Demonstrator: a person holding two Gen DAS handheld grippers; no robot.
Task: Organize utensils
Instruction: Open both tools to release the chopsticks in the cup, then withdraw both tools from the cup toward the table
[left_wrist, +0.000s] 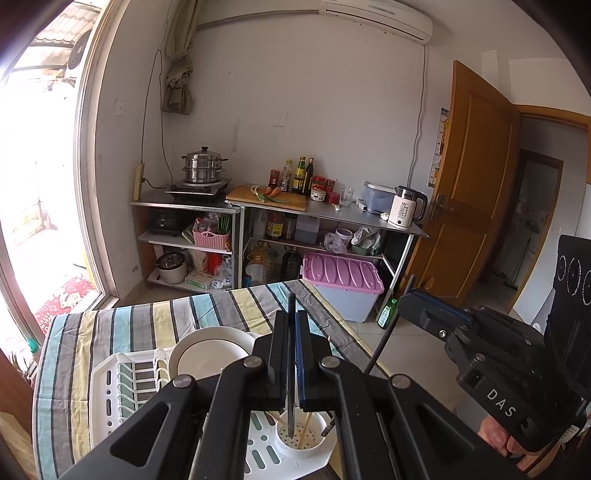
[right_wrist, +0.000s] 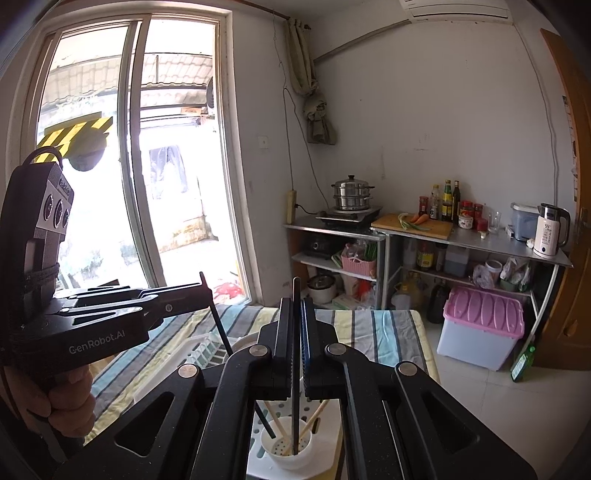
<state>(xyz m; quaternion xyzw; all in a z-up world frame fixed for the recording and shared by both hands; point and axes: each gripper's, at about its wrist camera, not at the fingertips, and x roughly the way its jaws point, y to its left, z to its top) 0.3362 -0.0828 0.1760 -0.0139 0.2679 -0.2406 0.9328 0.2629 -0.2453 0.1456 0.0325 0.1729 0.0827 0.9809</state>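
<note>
On the striped counter (left_wrist: 122, 325) sits a white dish rack (left_wrist: 122, 384) with a round cup (left_wrist: 301, 441) at its corner. Each claw is clamped on one black chopstick: the left claw (left_wrist: 291, 321) holds a chopstick (left_wrist: 291, 413) whose tip dips into the cup, the right claw (right_wrist: 296, 310) likewise holds its own chopstick (right_wrist: 295, 424).

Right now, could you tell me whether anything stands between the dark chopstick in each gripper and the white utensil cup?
Nothing visible blocks either dark chopstick. The white perforated utensil cup below is open-topped, holding pale wooden chopsticks with room beside them.
</note>
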